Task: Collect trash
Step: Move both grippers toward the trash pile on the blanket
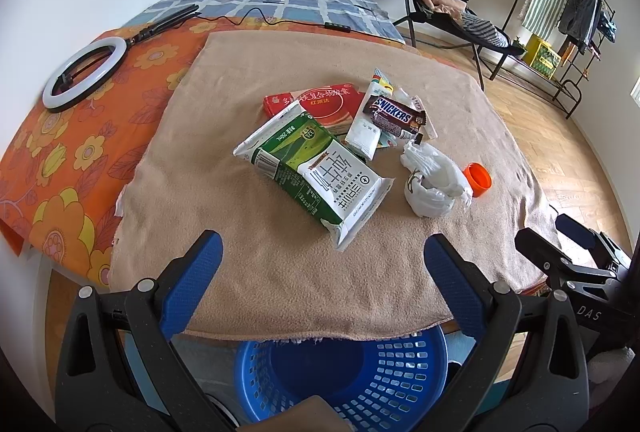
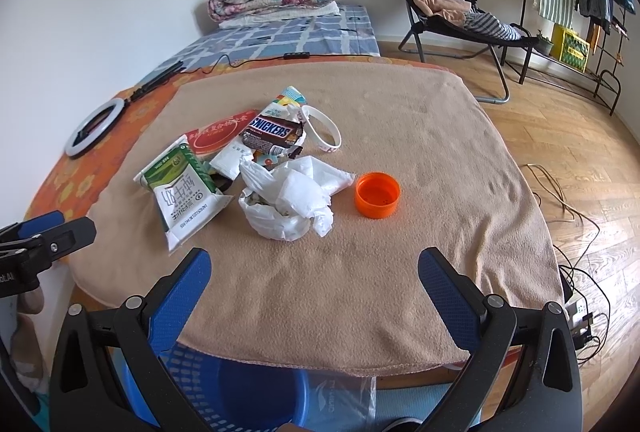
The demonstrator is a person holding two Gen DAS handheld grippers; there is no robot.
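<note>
Left tool (image 1: 322, 254) wide, empty, level before milk carton (image 1: 316, 171), right tool (image 2: 314, 268) wide, empty, beside it

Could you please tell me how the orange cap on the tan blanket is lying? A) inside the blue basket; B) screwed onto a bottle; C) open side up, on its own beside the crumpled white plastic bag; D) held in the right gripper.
C: the orange cap shows its hollow inside, sitting alone on the blanket right of the white plastic bag.
</note>
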